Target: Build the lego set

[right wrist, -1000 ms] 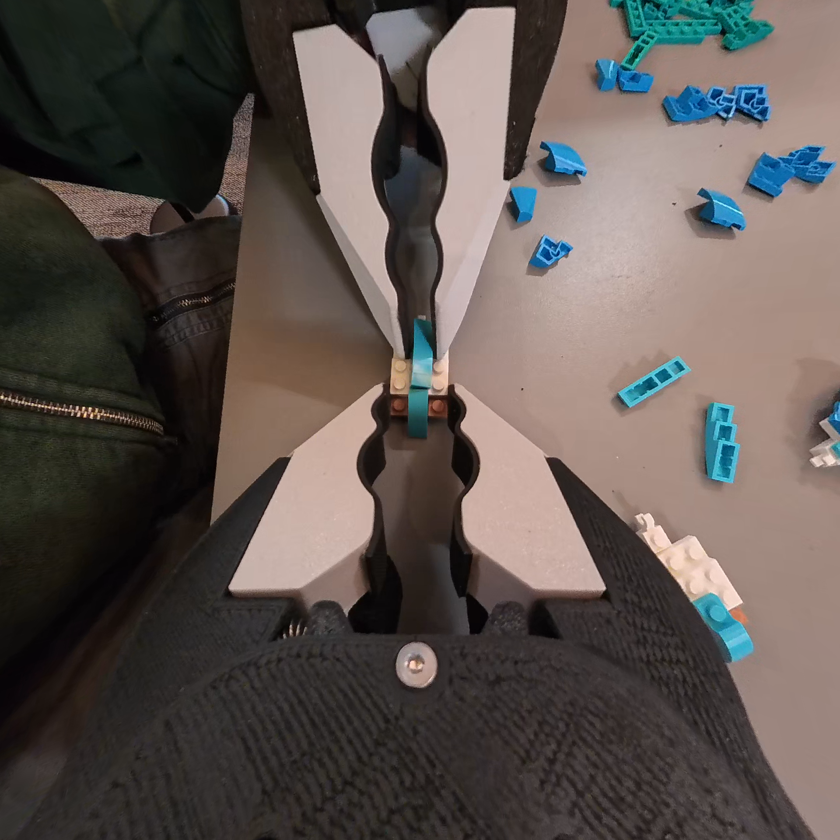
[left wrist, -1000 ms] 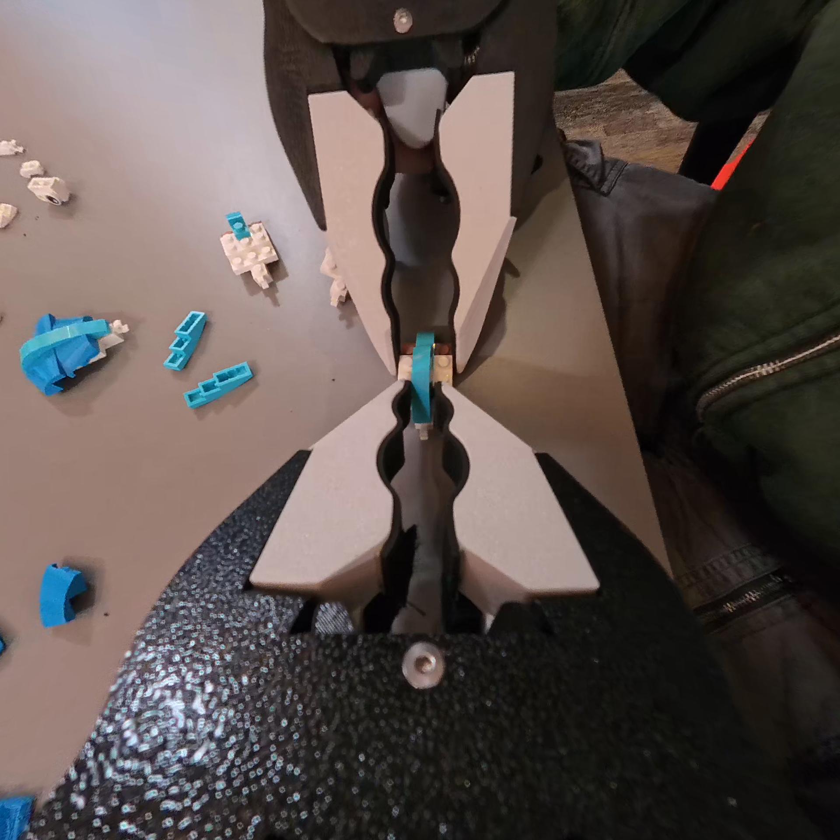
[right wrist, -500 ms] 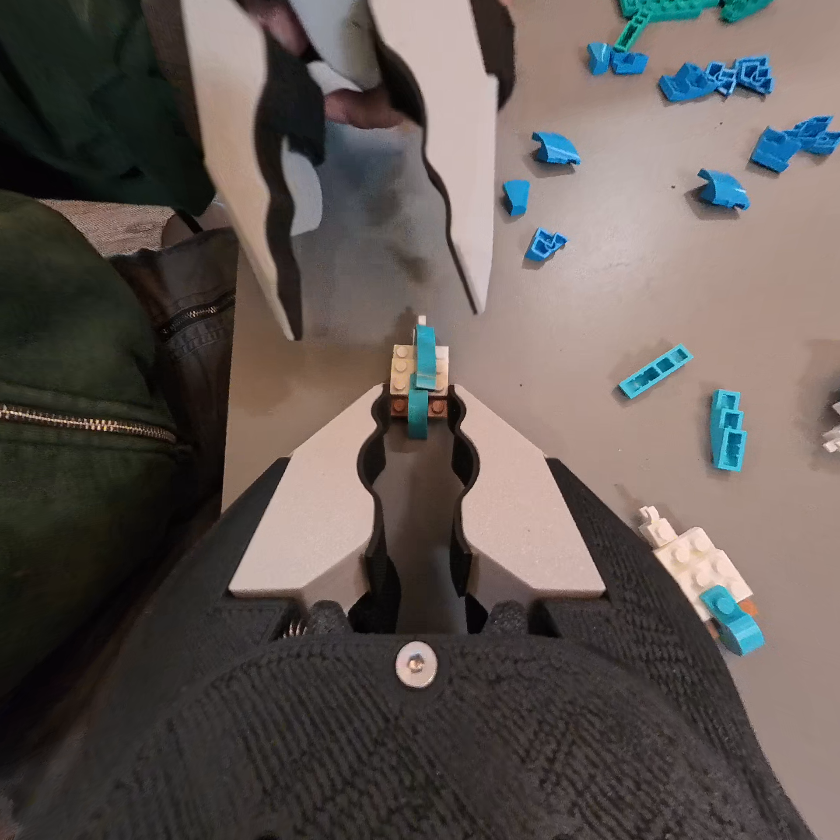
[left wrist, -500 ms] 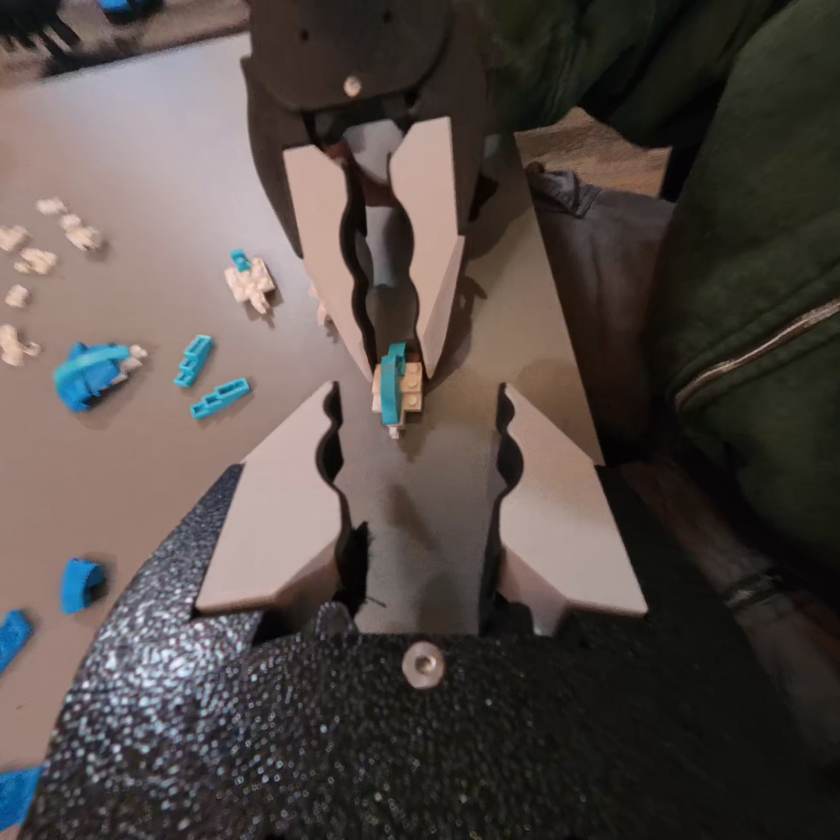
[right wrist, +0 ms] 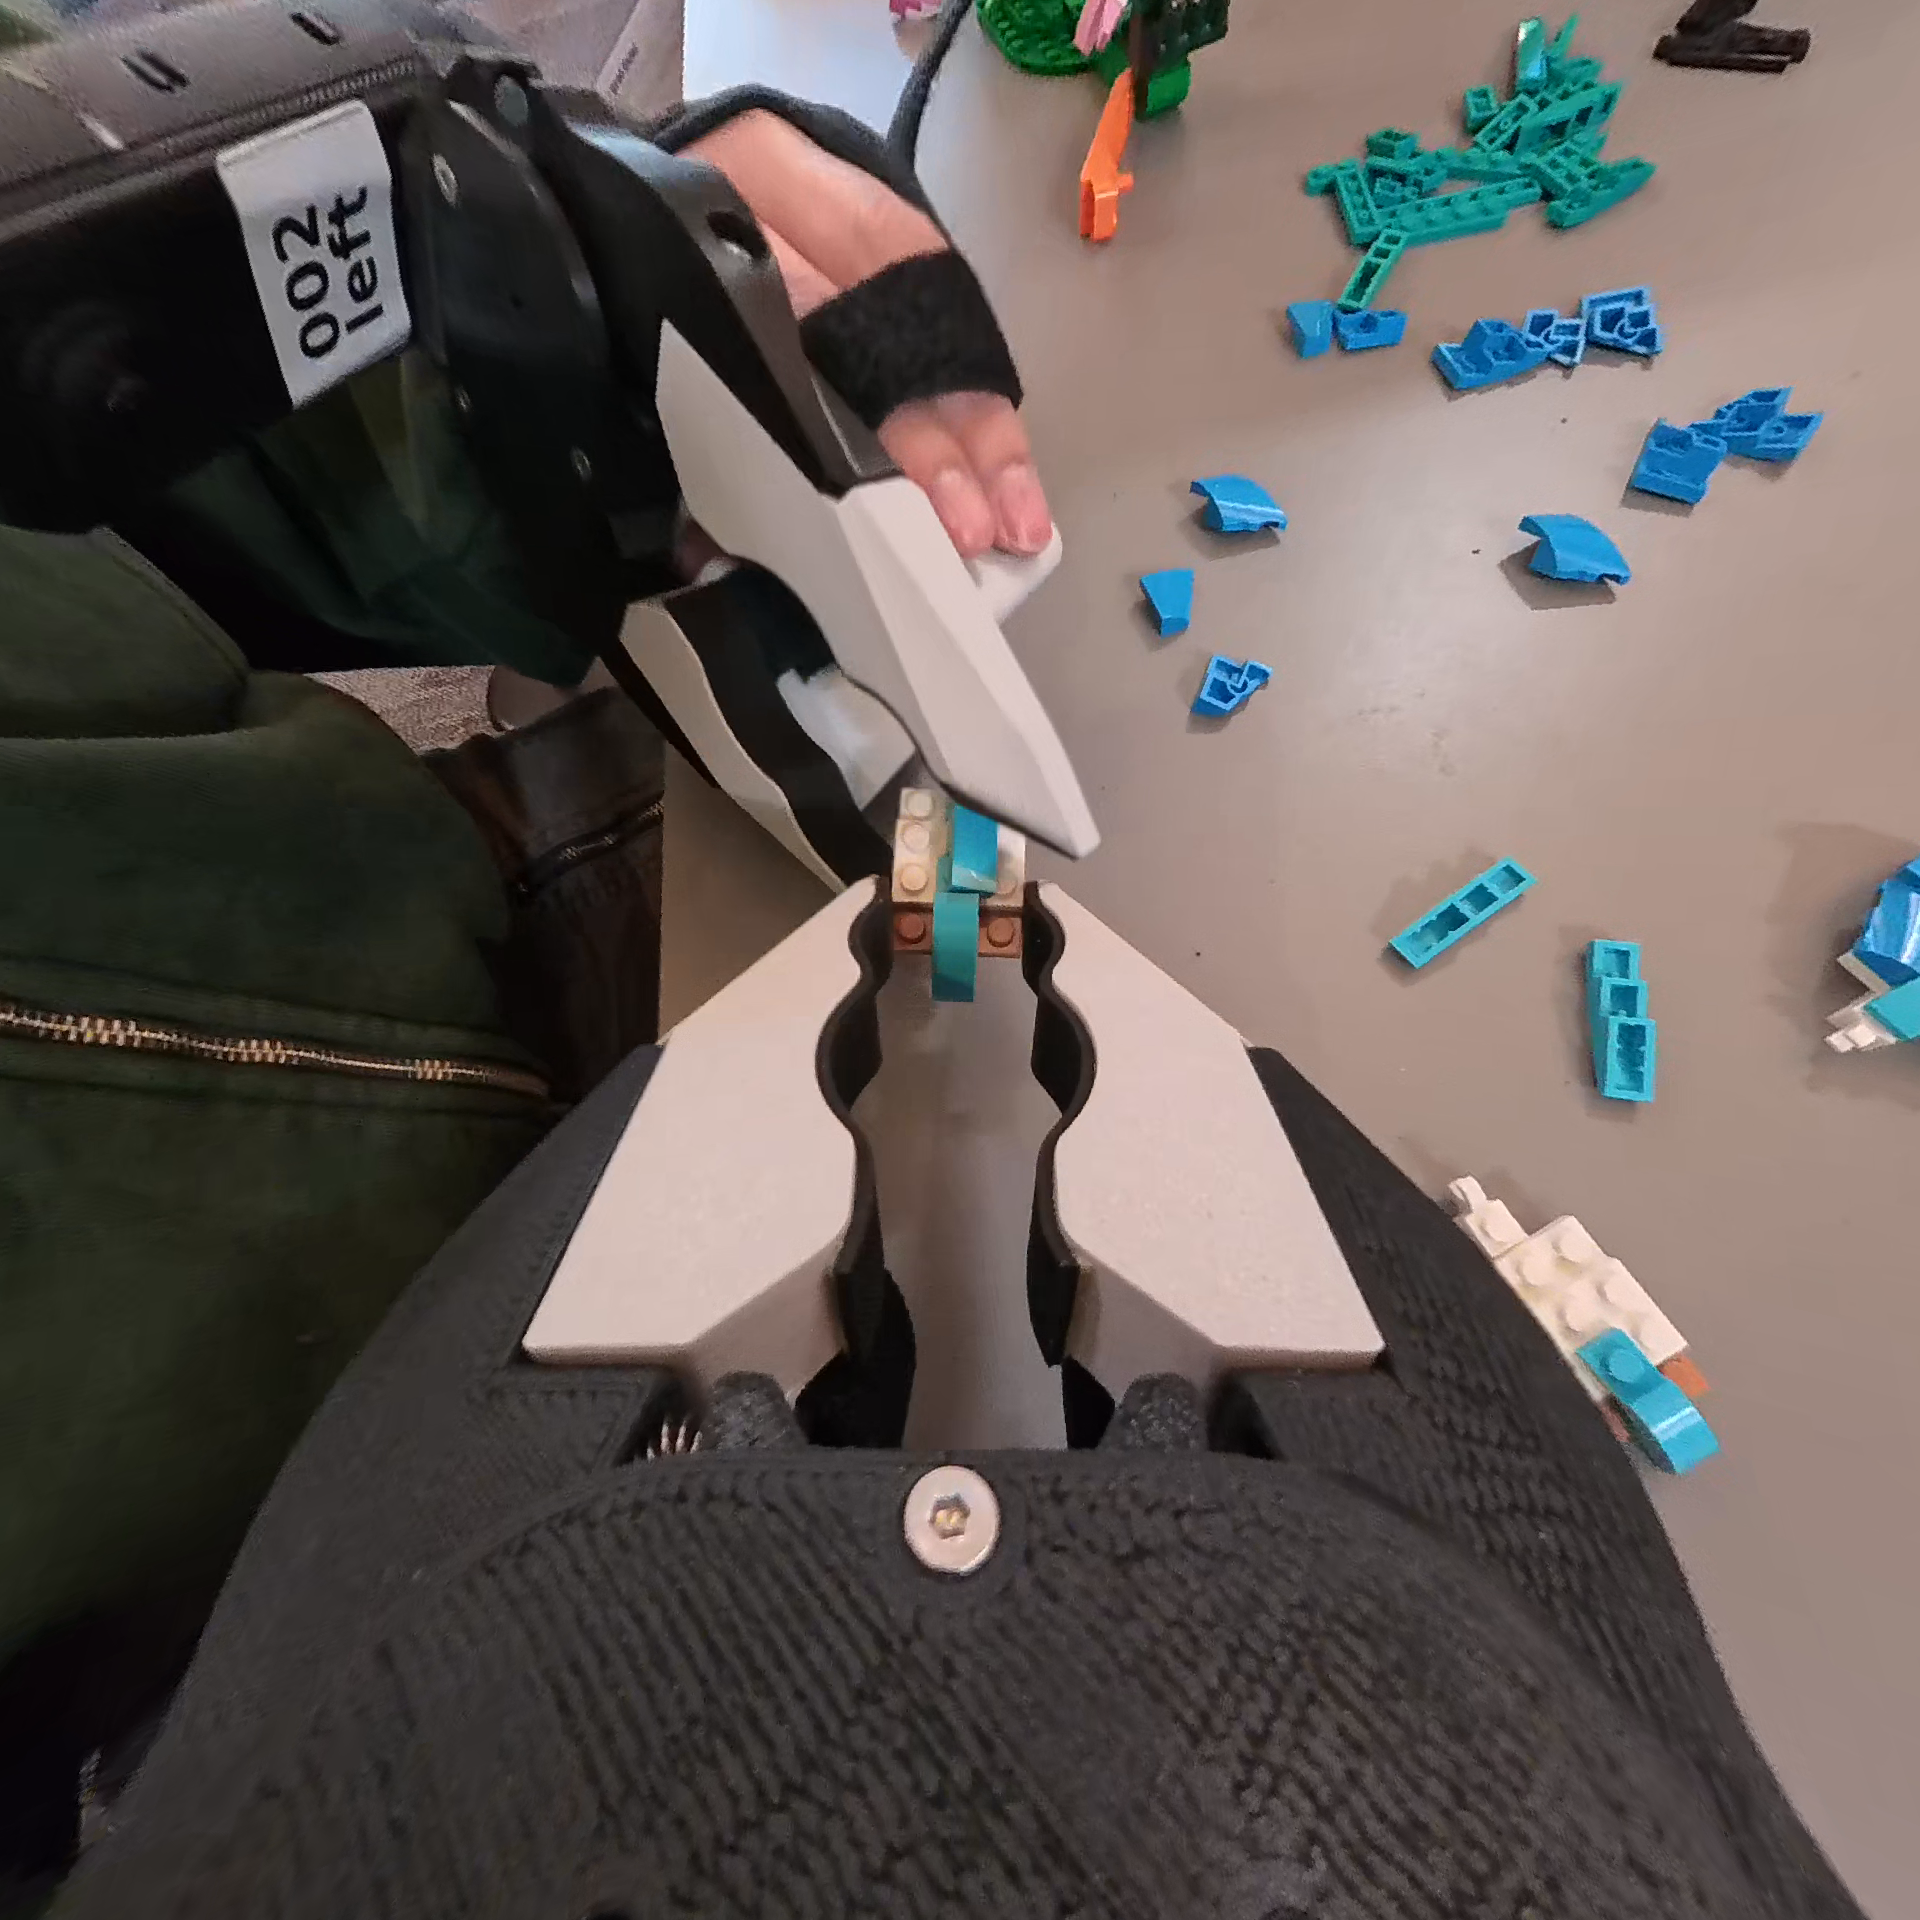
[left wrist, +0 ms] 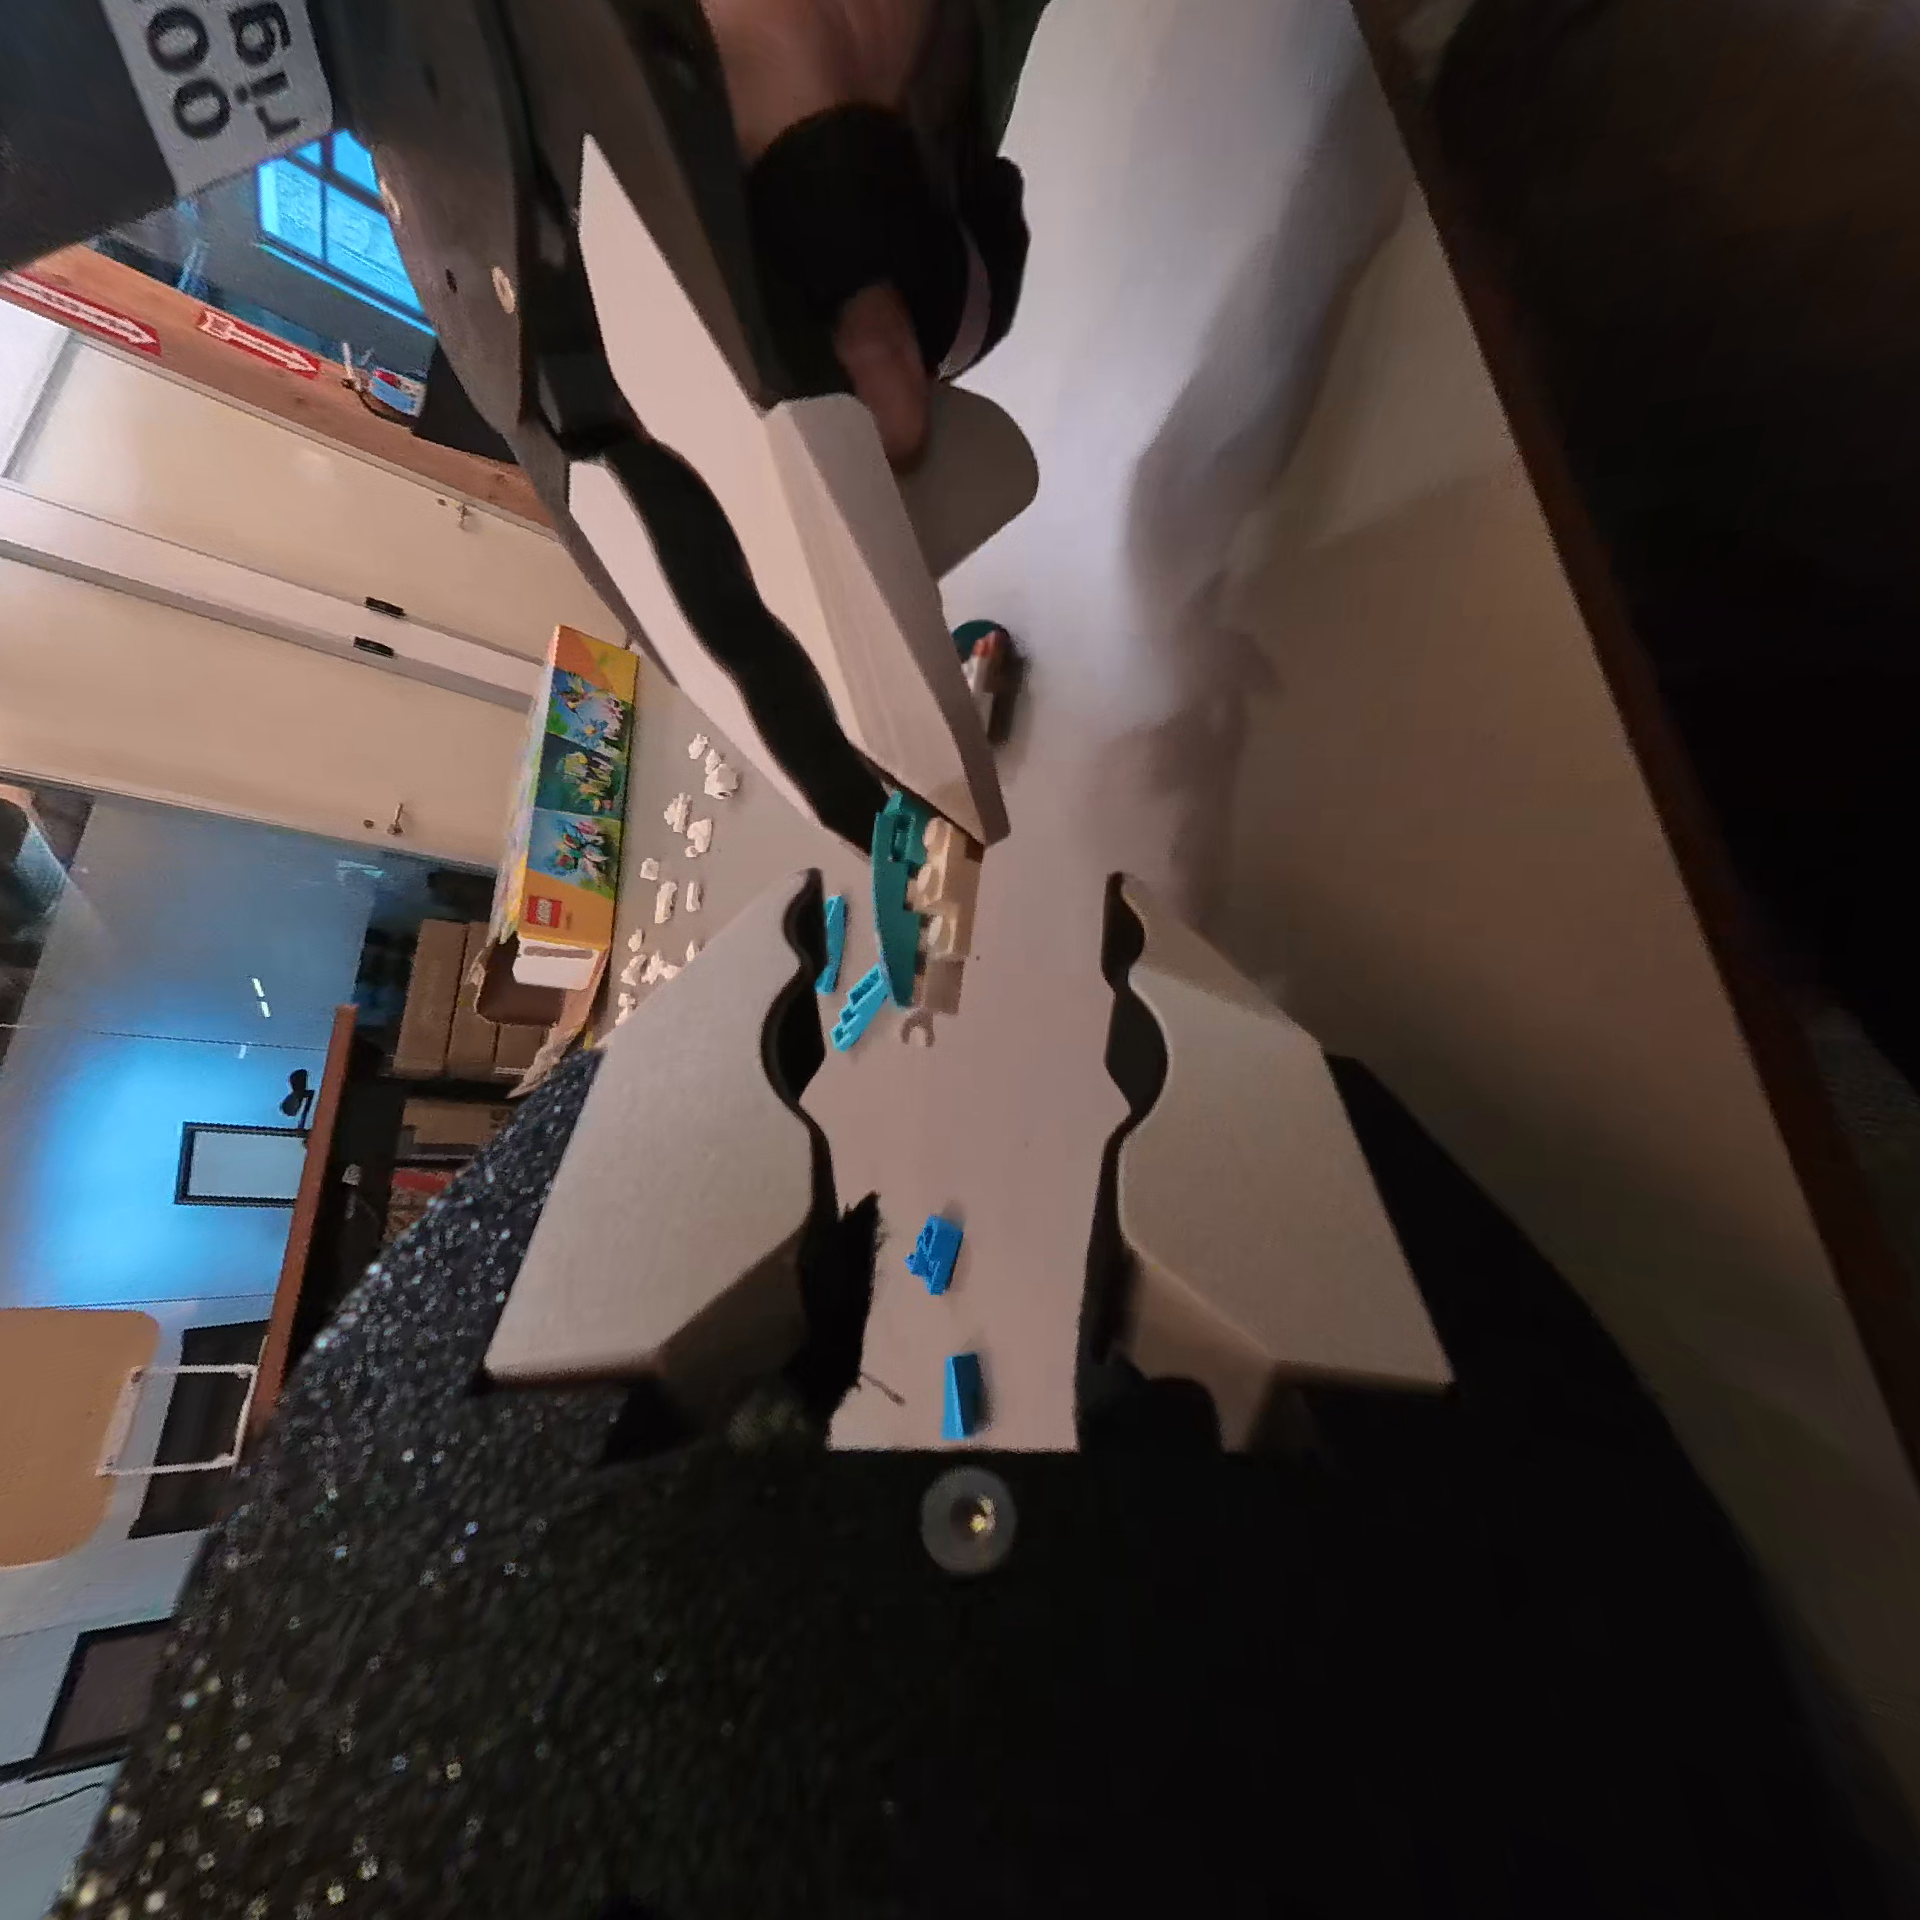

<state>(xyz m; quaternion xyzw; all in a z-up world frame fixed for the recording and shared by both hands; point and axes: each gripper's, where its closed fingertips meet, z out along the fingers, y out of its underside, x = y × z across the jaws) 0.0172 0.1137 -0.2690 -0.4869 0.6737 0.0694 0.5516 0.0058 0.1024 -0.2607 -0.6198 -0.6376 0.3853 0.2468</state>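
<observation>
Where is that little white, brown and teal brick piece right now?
In the right wrist view, the small brick assembly is clamped at the tips of the right gripper, above the grey table, with the open left gripper right beside it.

The left wrist view is dim, tilted and motion-blurred, its right side in deep shadow. The right wrist view is evenly lit, sharp, with wide-angle bending at the edges.
</observation>
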